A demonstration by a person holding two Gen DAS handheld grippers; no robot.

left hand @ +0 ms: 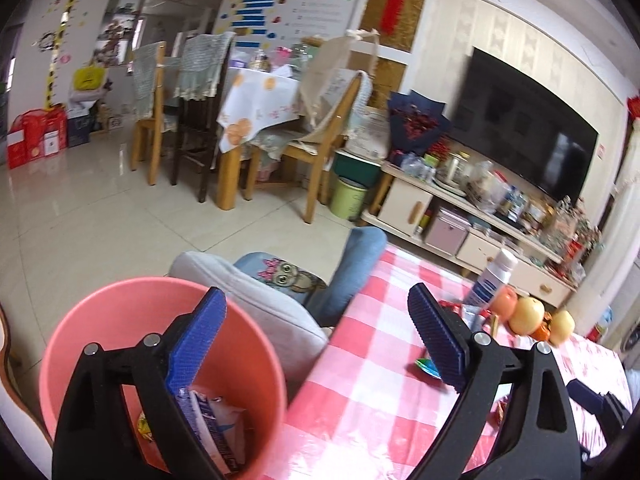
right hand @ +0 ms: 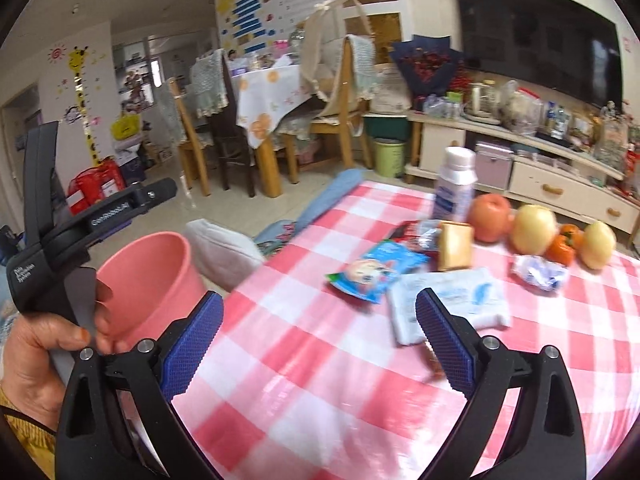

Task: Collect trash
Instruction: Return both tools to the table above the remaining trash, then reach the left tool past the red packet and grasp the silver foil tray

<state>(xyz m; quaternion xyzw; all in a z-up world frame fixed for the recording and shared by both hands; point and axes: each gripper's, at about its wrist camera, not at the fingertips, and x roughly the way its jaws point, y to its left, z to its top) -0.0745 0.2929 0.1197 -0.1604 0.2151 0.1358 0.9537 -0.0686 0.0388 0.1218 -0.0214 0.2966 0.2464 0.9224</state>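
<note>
1. Blue pads of your right gripper [right hand: 320,340] stand wide apart with nothing between them — the white tissue pack [right hand: 448,300] lies just ahead beside the right pad, long axis across the view.
2. Your left gripper [left hand: 316,340] is spread and empty too, left pad over the pink bin [left hand: 100,320], so the right is nearer the wrappers.
3. Checked tablecloth [right hand: 320,420] carries the blue snack packet [right hand: 376,270], fruit behind — dining chairs beyond.
</note>
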